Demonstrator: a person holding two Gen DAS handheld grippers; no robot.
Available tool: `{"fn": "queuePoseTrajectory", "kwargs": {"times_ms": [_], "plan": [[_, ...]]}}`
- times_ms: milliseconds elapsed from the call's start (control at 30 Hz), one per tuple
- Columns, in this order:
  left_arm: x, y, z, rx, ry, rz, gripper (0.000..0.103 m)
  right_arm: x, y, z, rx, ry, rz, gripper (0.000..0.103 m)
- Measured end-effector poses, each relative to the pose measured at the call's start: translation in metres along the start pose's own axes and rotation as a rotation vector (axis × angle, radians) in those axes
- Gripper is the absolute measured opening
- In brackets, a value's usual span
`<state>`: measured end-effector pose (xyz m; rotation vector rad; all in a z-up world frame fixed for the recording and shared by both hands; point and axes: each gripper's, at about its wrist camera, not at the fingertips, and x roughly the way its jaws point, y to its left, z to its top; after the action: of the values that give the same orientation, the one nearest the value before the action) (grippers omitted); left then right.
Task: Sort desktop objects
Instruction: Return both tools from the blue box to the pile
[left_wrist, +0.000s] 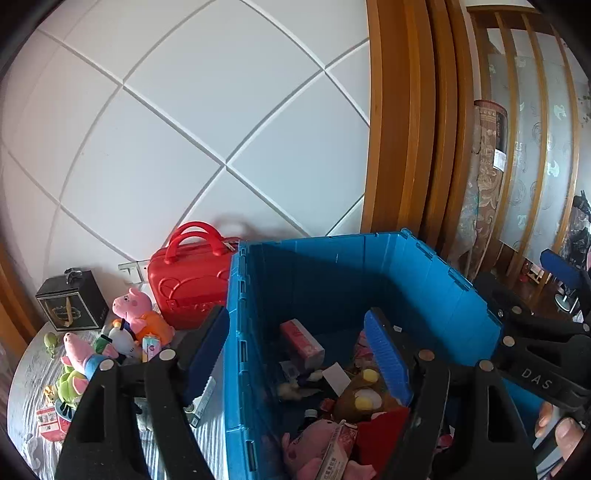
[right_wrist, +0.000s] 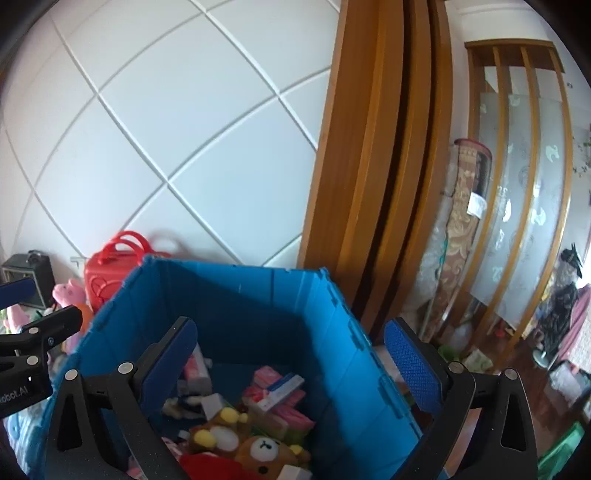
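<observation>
A blue plastic crate (left_wrist: 424, 280) stands on the table, holding plush toys and small boxes; it also shows in the right wrist view (right_wrist: 332, 332). A brown bear plush (right_wrist: 262, 452) and pink boxes (right_wrist: 273, 391) lie inside. My left gripper (left_wrist: 299, 354) is open and empty, straddling the crate's left wall. My right gripper (right_wrist: 291, 369) is open and empty above the crate's right wall. Loose toys lie left of the crate: a Peppa Pig plush (left_wrist: 142, 314), a second pink pig plush (left_wrist: 83, 354), a green plush (left_wrist: 72, 386).
A red toy suitcase (left_wrist: 188, 284) and a black gift box (left_wrist: 72, 304) stand at the wall behind the toys. A wooden door frame (left_wrist: 399, 122) and rolled carpet (left_wrist: 487, 177) stand to the right. The right gripper's body (left_wrist: 543, 350) shows beside the crate.
</observation>
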<state>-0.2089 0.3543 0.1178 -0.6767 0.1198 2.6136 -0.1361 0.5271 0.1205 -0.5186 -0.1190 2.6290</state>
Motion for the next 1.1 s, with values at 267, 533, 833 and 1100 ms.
{"fn": "queuePoseTrajectory", "kwargs": {"times_ms": [267, 533, 833, 1100], "plan": [[-0.062, 0.049, -0.022, -0.009, -0.081, 0.056, 0.093, -0.06, 0.038, 0.0, -0.002, -0.048, 0.082, 0.103], [-0.112, 0.131, -0.058, -0.043, -0.12, 0.079, 0.093, -0.116, 0.115, -0.01, -0.01, -0.076, 0.134, 0.103], [-0.157, 0.264, -0.128, -0.081, -0.057, 0.148, 0.093, -0.17, 0.235, -0.035, -0.013, -0.054, 0.214, 0.103], [-0.169, 0.368, -0.192, -0.147, 0.023, 0.267, 0.093, -0.169, 0.315, -0.077, -0.024, 0.077, 0.276, 0.103]]}}
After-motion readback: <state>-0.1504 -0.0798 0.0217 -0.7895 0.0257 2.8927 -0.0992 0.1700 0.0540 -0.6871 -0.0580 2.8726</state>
